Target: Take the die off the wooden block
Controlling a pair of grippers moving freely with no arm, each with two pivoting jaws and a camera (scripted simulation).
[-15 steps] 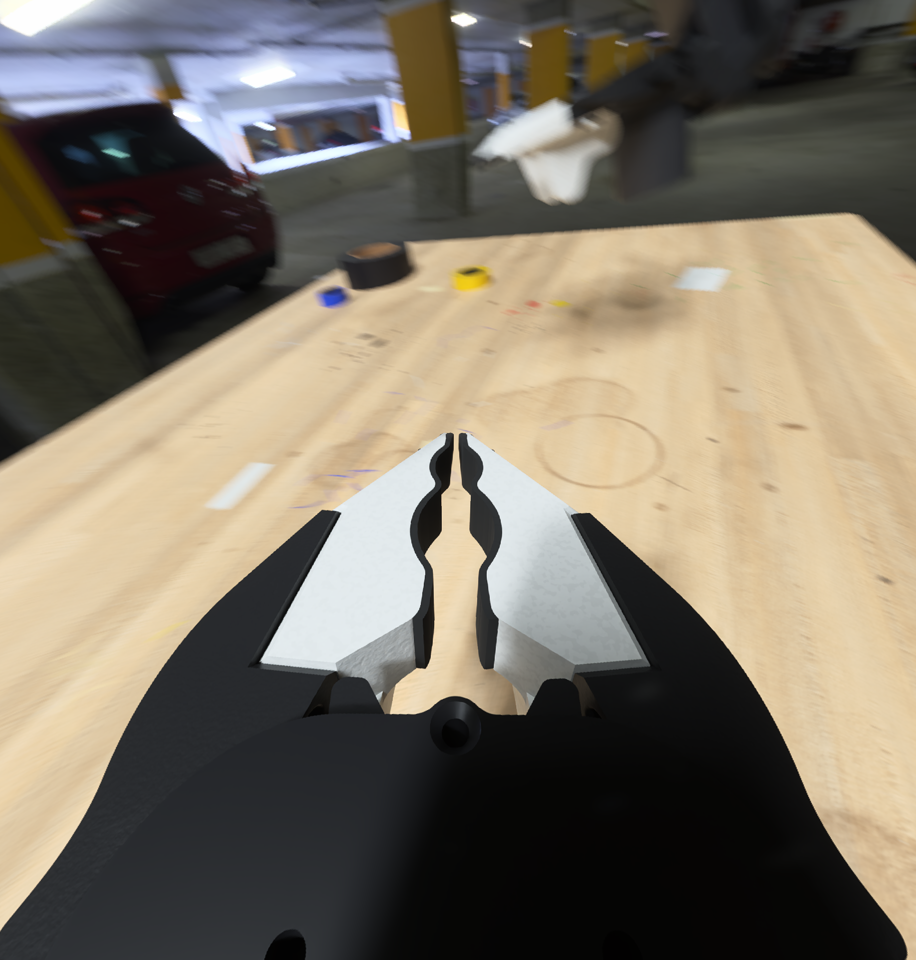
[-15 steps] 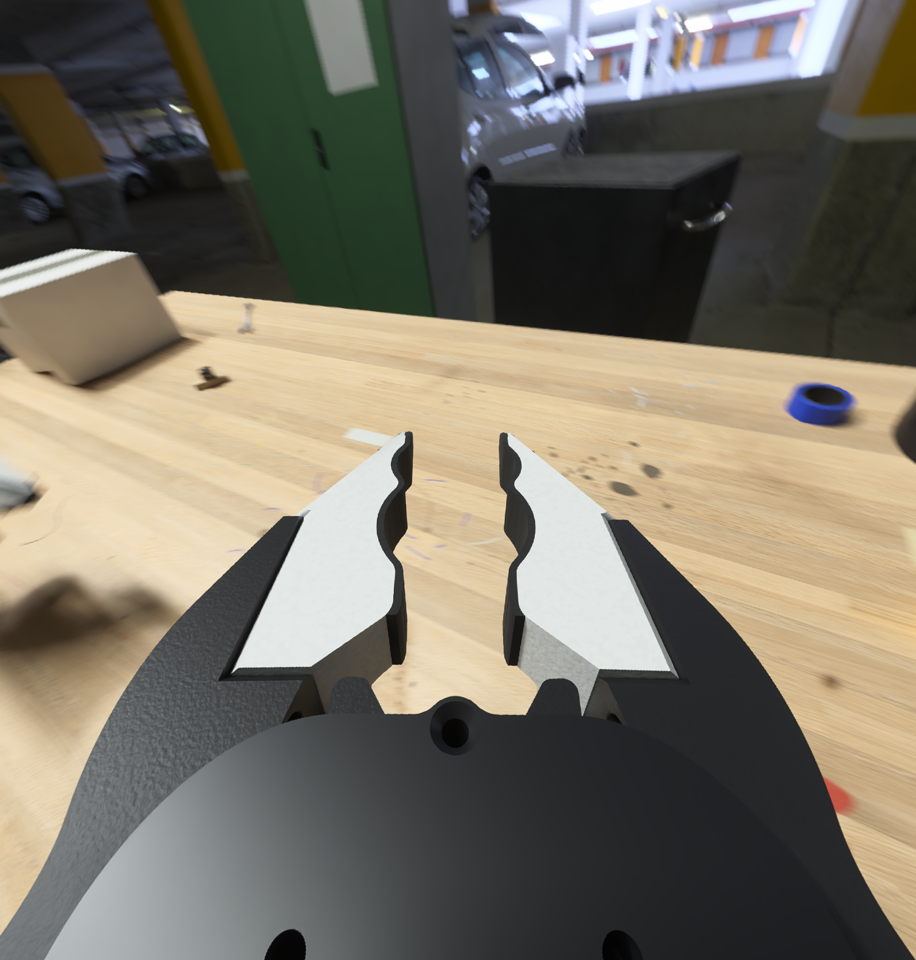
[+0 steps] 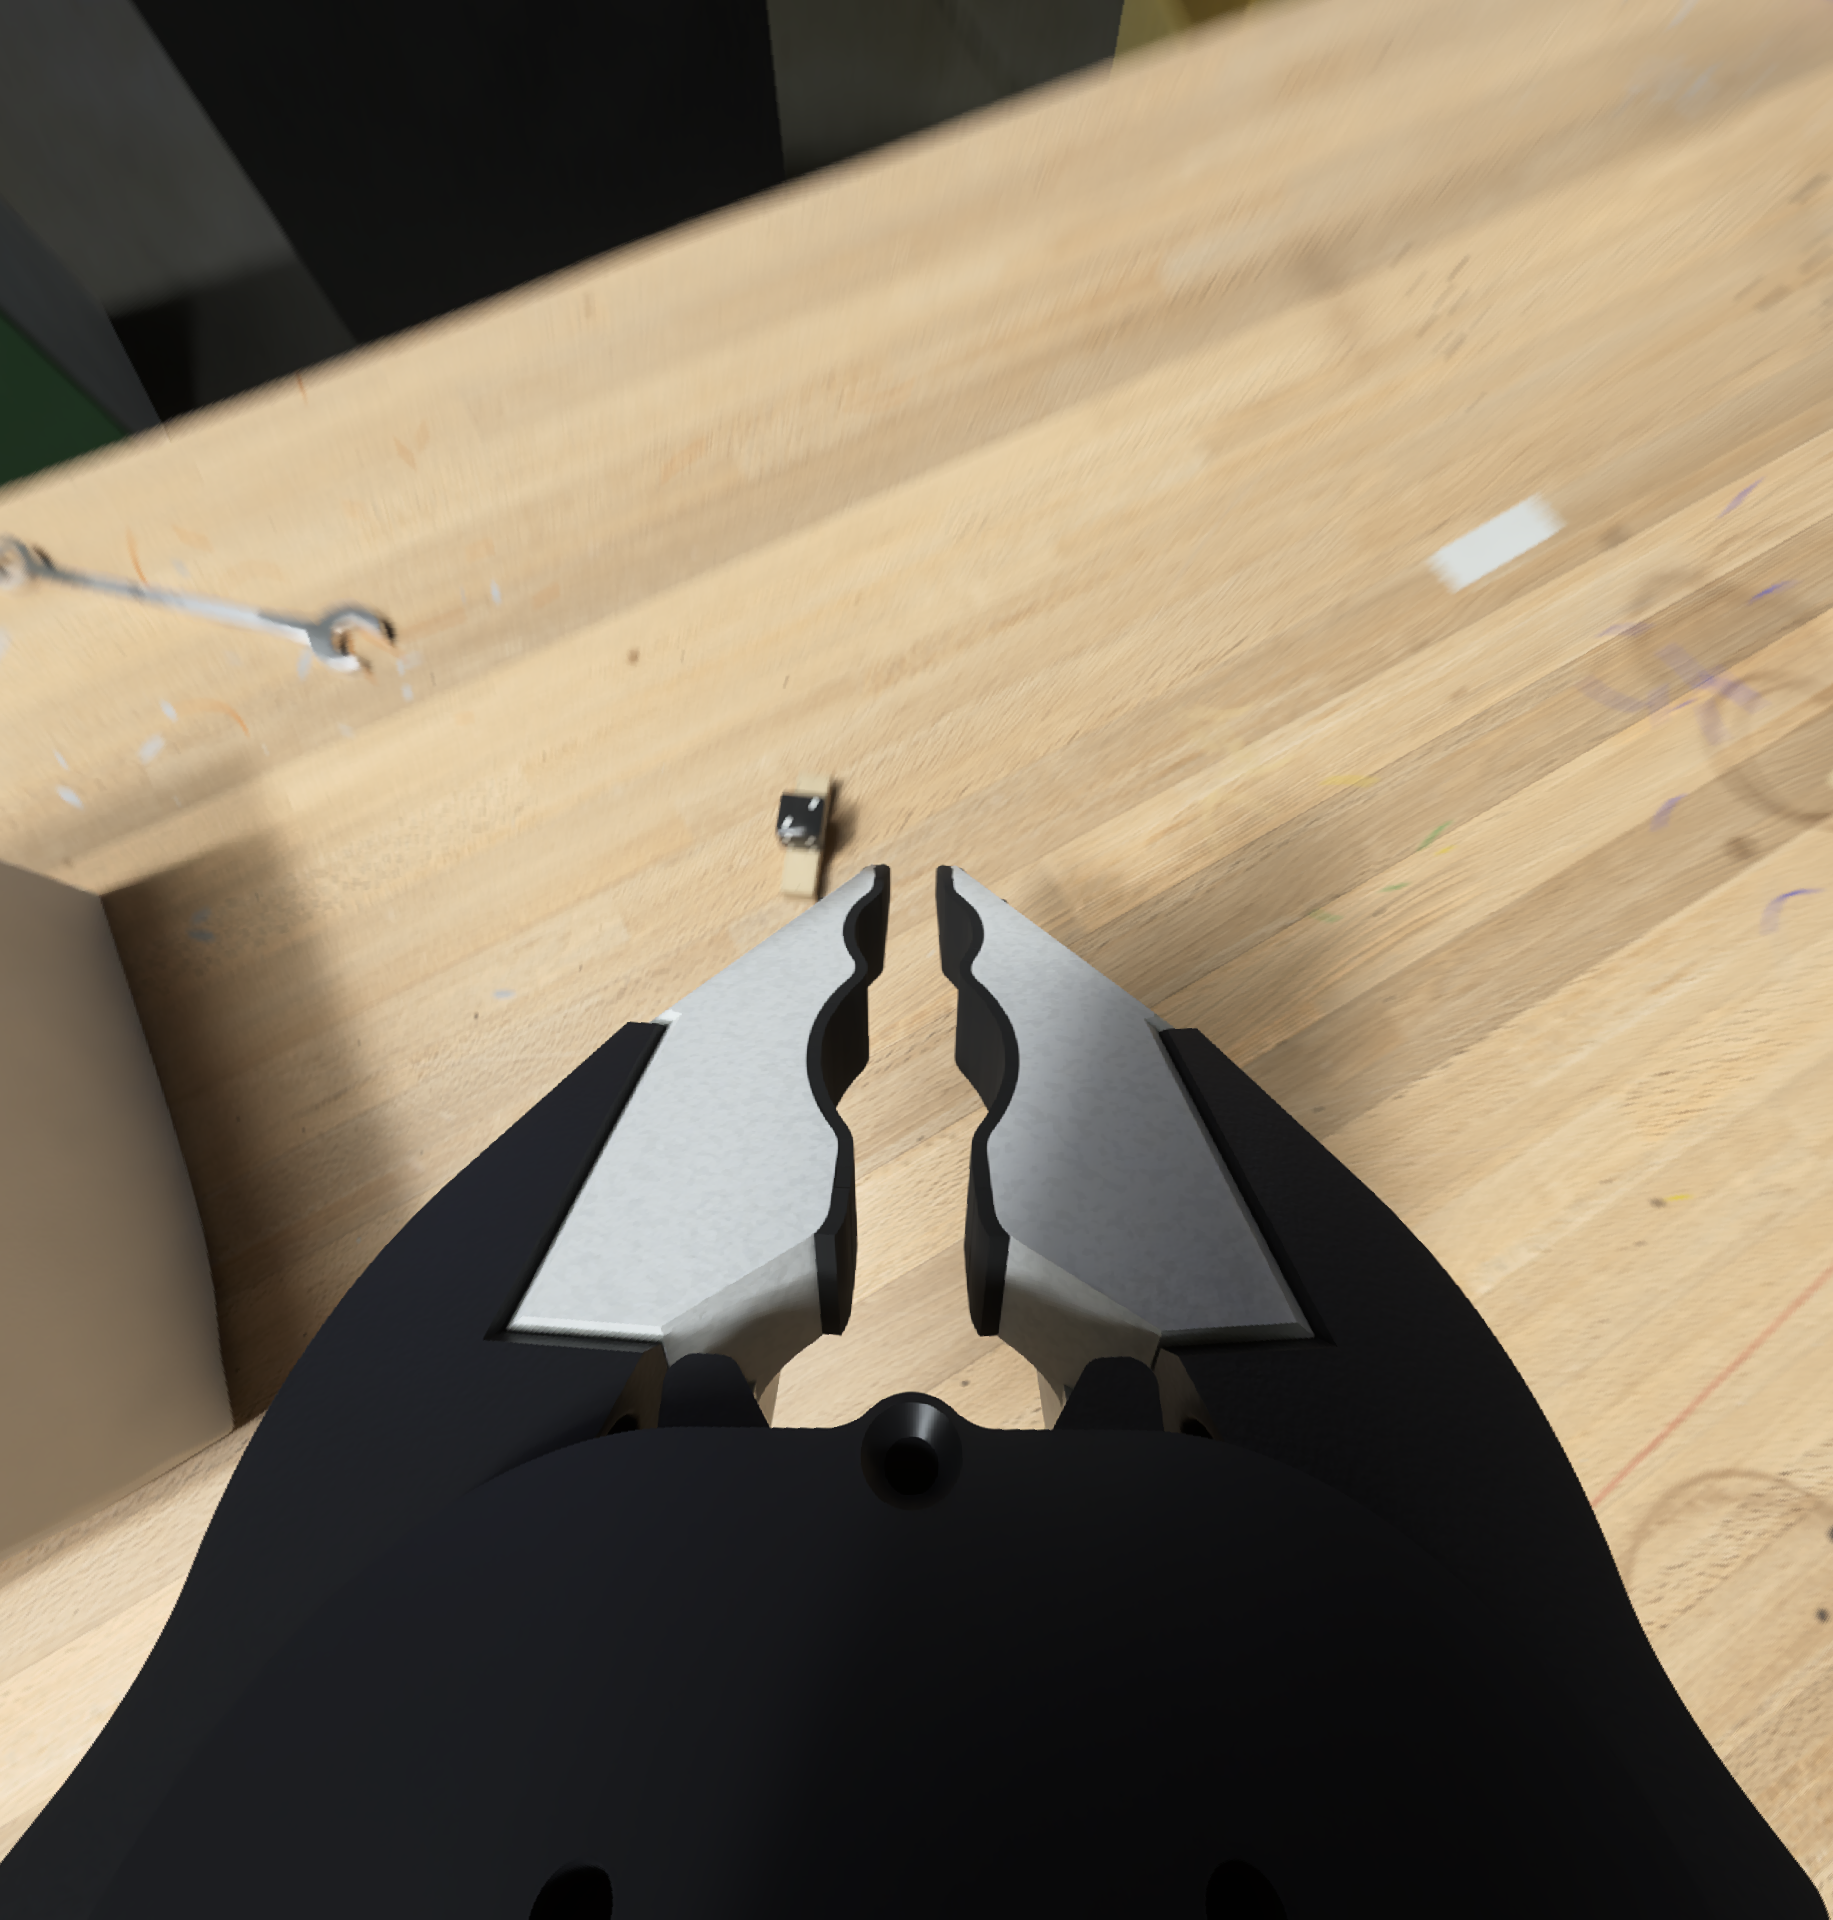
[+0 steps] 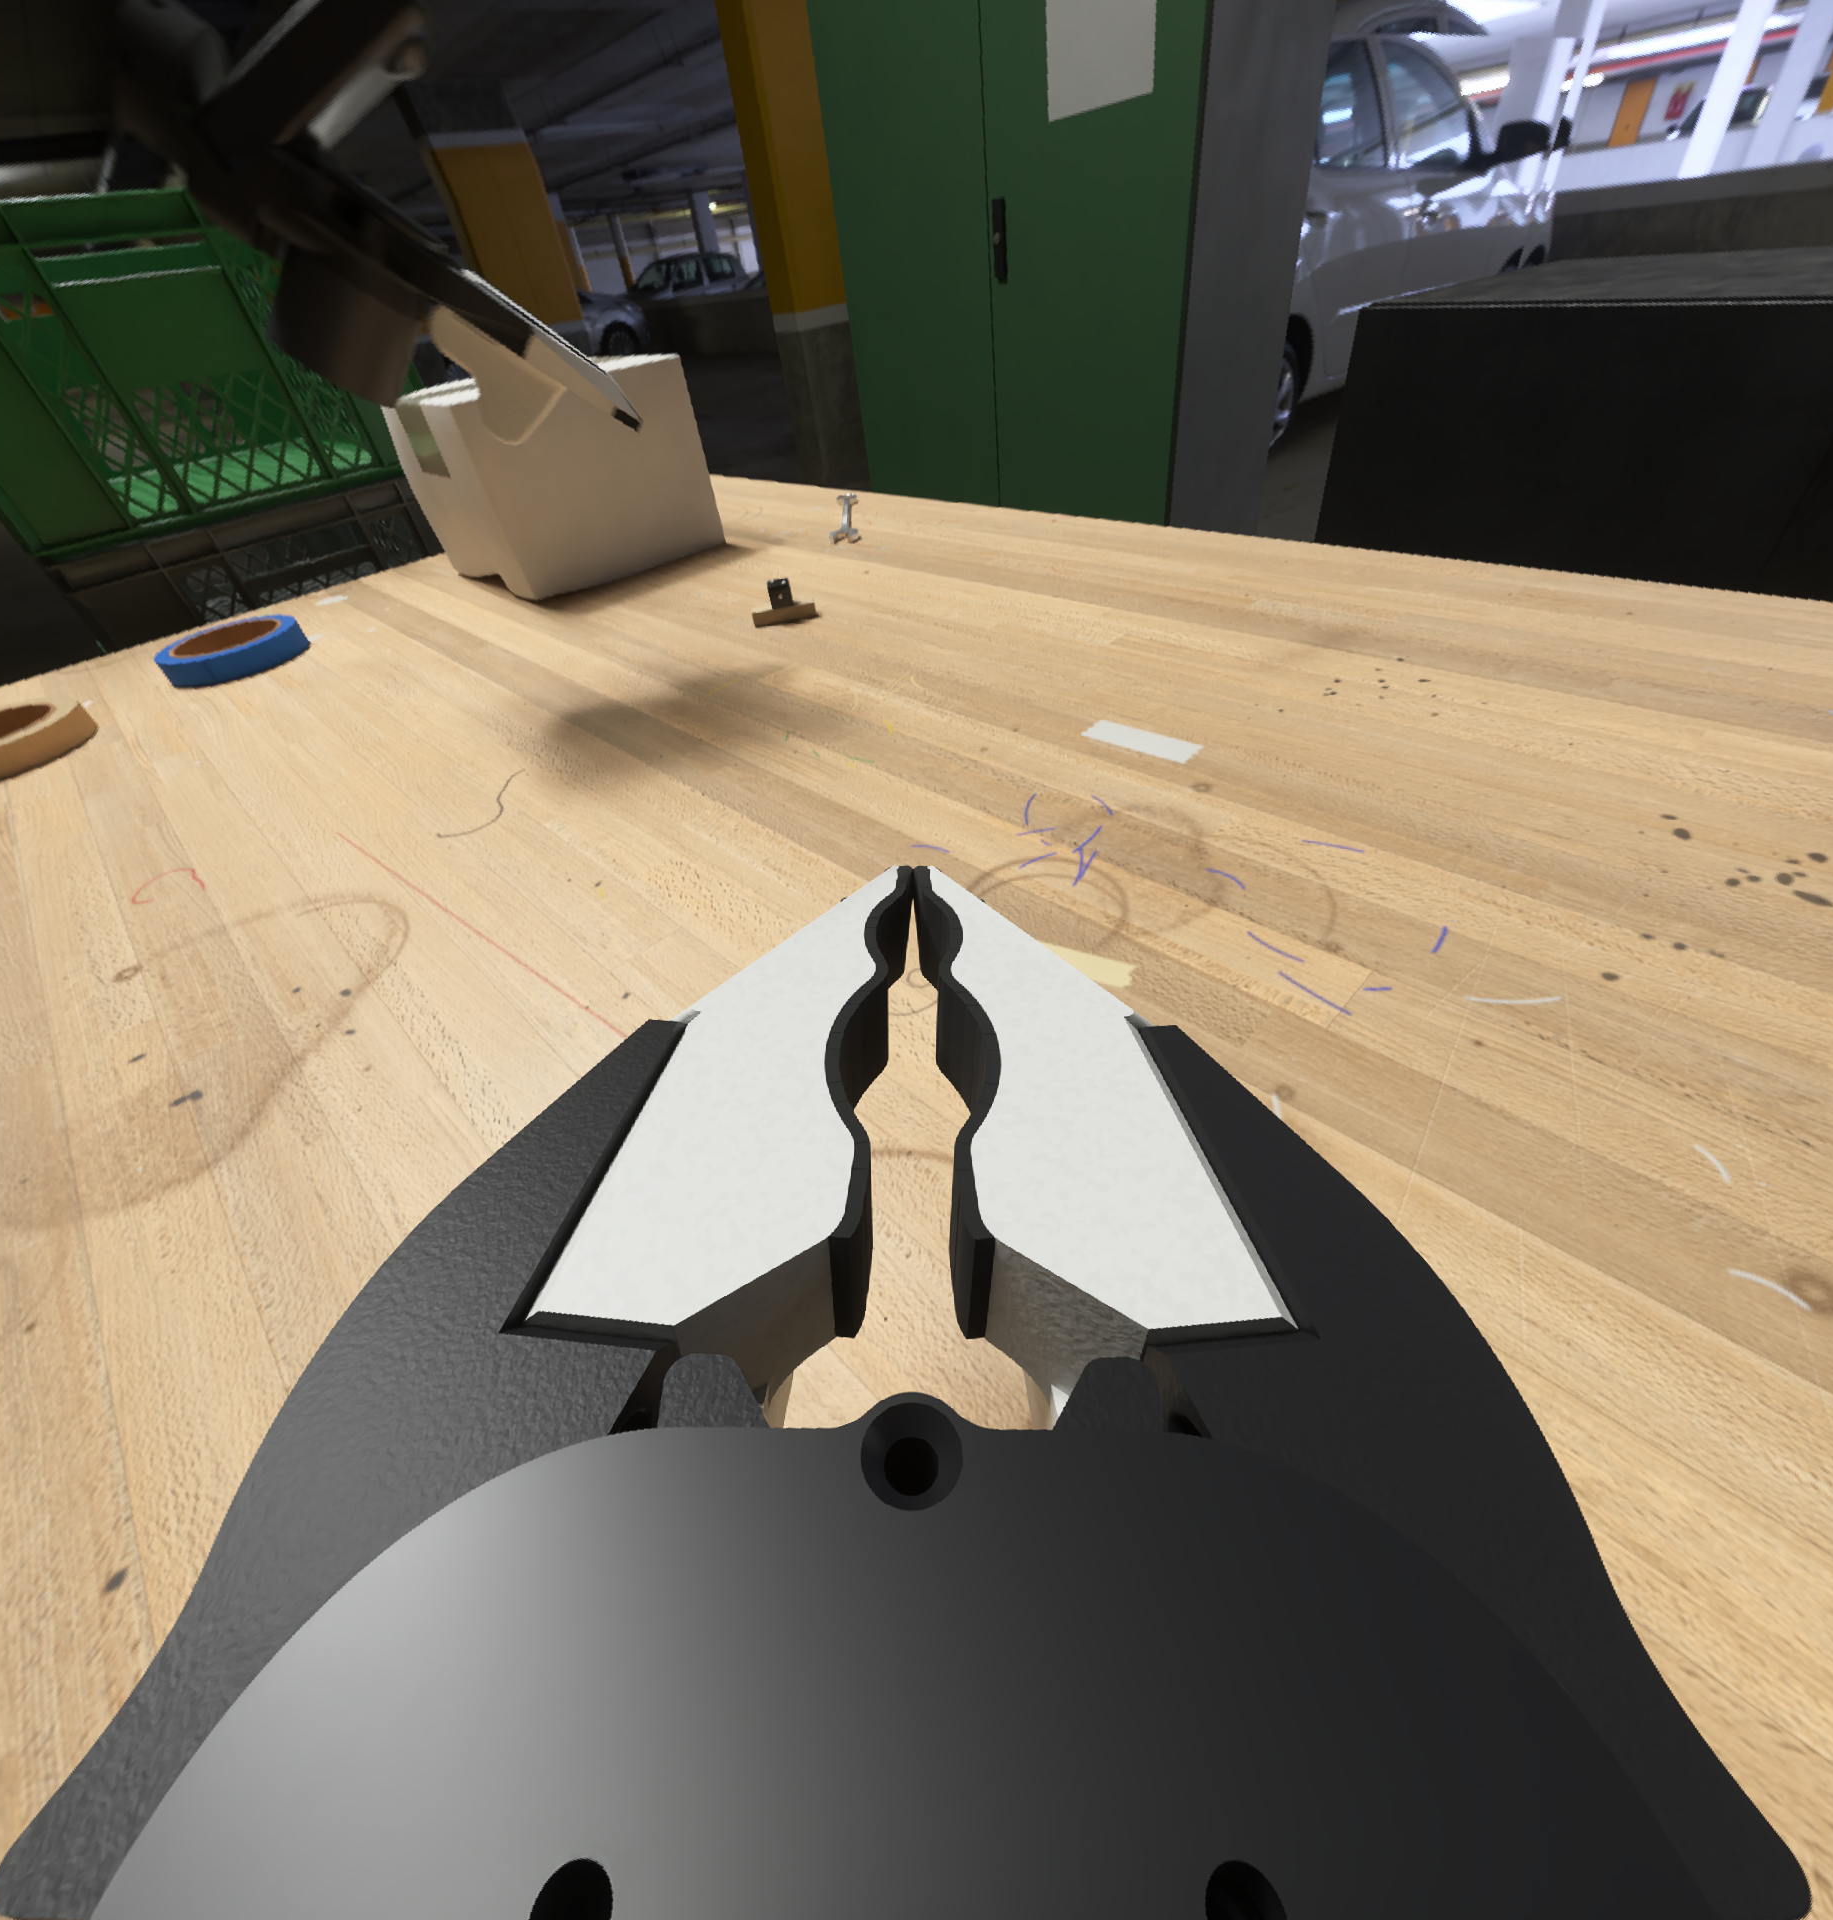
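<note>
We note the counter carries a white foam box; its contents are hidden. Beyond the box stands a green crate, apparently empty. Near the box lies the wooden block with the dark die on top. We judge the approach in hand: the left tool, narrowly parted and empty, must widen and straddle the die. The right tool, tips nearly touching, holds nothing.

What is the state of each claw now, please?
Left claw: slightly open, holding nothing, pointed near the die on the wooden block.
Right claw: closed, holding nothing.
</note>
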